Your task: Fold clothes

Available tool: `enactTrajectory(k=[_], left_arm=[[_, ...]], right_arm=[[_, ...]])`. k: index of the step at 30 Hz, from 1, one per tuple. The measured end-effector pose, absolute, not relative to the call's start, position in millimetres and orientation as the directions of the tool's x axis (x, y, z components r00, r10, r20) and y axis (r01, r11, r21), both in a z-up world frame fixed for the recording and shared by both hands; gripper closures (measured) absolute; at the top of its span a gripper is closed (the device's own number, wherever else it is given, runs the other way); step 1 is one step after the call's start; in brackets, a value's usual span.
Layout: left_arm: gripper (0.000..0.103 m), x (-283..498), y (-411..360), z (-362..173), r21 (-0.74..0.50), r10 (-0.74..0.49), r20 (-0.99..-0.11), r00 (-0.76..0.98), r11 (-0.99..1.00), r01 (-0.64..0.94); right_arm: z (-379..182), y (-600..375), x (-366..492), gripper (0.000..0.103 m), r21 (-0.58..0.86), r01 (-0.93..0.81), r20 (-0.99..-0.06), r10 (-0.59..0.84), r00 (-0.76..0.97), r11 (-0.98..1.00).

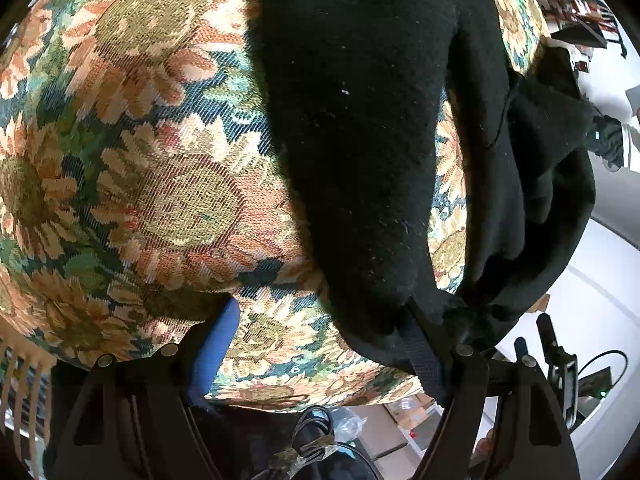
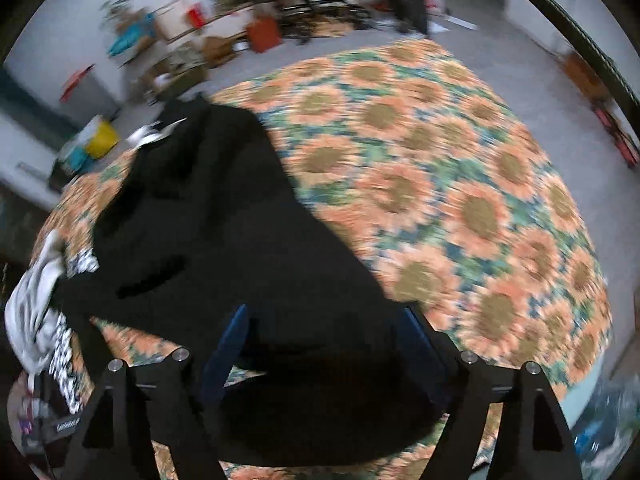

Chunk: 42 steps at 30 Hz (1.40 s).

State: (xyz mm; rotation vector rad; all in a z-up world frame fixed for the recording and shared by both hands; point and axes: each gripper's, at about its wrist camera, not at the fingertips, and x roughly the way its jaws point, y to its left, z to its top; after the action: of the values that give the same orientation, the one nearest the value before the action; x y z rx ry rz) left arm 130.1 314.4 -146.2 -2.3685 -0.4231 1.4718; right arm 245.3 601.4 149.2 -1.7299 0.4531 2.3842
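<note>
A black garment (image 1: 360,128) lies on the sunflower-patterned cloth (image 1: 152,184) of the table, with part of it bunched over the right edge. My left gripper (image 1: 320,320) is open, close above the cloth; the garment's hem lies against its right finger (image 1: 424,352). In the right wrist view the same black garment (image 2: 224,216) stretches from the far left toward me. My right gripper (image 2: 324,328) is open, with the garment's near end lying between its fingers. This view is blurred by motion.
A white and black patterned garment (image 2: 44,312) lies heaped at the table's left edge. The sunflower cloth (image 2: 460,184) covers the table to the right. Boxes and clutter (image 2: 192,36) stand on the floor beyond the table.
</note>
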Motion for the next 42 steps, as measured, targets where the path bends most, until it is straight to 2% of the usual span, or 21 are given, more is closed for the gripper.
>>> enactTrajectory(k=[1,6,8,10,12,21,27,33,42], left_arm=[[0.023,131,315,-146,-0.417,0.408,-0.808,0.425,-0.906,0.078],[0.023,133,316,-146,-0.419,0.405,-0.81,0.425,-0.906,0.066],[0.023,133,316,-147,-0.425,0.409,-0.805,0.43,-0.903,0.062],[0.023,133,316,-147,-0.432,0.413,-0.801,0.434,-0.9,0.059],[0.023,134,315,-147,-0.438,0.416,-0.797,0.439,-0.897,0.054],[0.023,138,316,-148,-0.469,0.429,-0.78,0.456,-0.883,0.029],[0.023,144,319,-145,-0.477,0.418,-0.788,0.452,-0.879,-0.019],[0.023,152,320,-143,-0.497,0.42,-0.784,0.457,-0.866,-0.059],[0.023,159,336,-150,-0.453,0.301,-0.765,0.569,-0.879,-0.145]], right_arm=[[139,590,241,0.017,0.149,-0.274,-0.953,-0.064,-0.297,-0.95],[87,540,244,0.017,0.155,-0.117,-0.98,-0.137,-0.147,-0.981],[65,519,245,0.011,0.114,-0.042,-0.99,-0.11,-0.086,-0.993],[50,502,247,0.009,0.041,0.023,-0.998,-0.042,-0.054,-0.999],[42,491,249,0.002,-0.002,0.066,-0.999,-0.001,-0.049,-0.998],[44,510,246,0.002,0.091,-0.061,-0.992,-0.085,-0.09,-0.994],[42,500,252,0.004,0.008,-0.033,-0.993,-0.004,-0.119,-0.999],[40,495,252,0.0,0.007,0.01,-0.992,-0.009,-0.122,-1.0],[39,497,261,0.0,-0.016,-0.025,-0.988,0.019,-0.153,-1.0]])
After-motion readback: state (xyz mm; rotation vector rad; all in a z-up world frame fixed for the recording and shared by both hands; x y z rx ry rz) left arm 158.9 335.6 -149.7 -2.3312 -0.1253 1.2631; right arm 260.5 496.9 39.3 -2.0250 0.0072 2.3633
